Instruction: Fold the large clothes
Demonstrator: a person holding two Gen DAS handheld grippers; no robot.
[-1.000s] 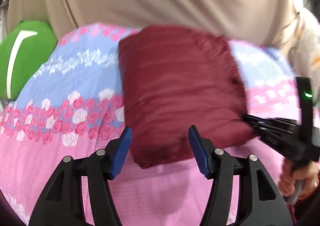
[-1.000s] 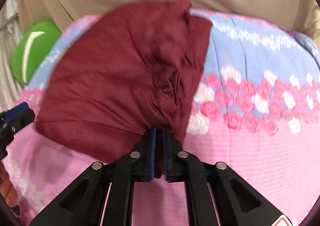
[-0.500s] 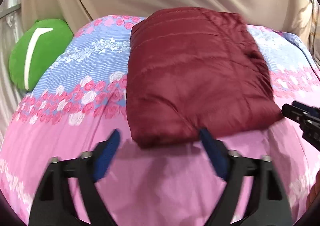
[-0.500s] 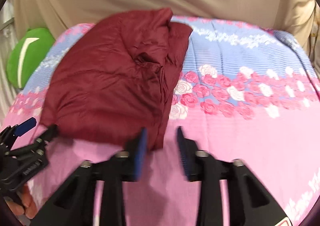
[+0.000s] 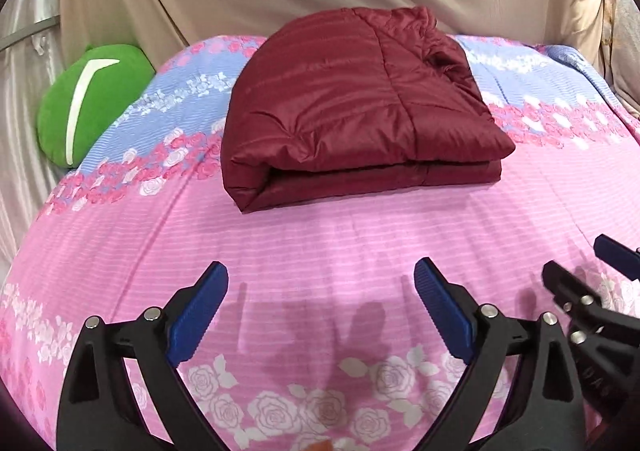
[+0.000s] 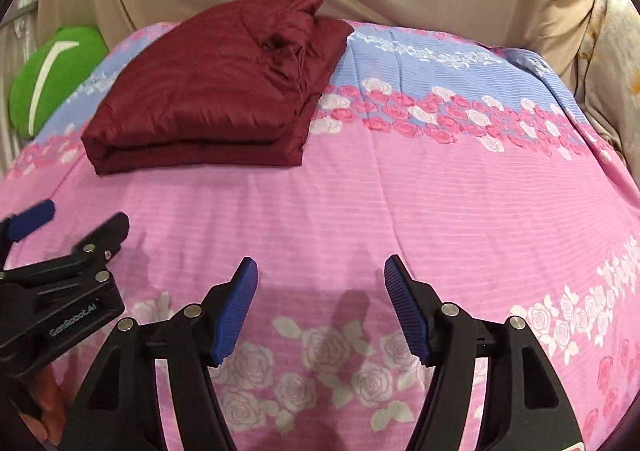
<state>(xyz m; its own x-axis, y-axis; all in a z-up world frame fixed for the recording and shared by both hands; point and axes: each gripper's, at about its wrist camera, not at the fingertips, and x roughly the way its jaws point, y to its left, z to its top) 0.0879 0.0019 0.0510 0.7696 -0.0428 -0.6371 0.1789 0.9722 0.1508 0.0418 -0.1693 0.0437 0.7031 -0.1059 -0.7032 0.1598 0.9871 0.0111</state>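
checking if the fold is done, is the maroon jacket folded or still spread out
Folded. The maroon jacket lies as a compact stack on the bedspread, layered edges visible in front; neither gripper touches it.

A dark maroon quilted jacket [image 5: 360, 107] lies folded into a thick rectangle on a bed with a pink and blue rose-print cover [image 5: 320, 243]. The left gripper [image 5: 320, 315], black with blue ribbed pads, hovers near the bed's front, jaws spread wide and well apart from the jacket. A green round cushion with a white stripe [image 5: 92, 99] sits at the bed's left edge. The right gripper [image 5: 588, 287] shows at the right.
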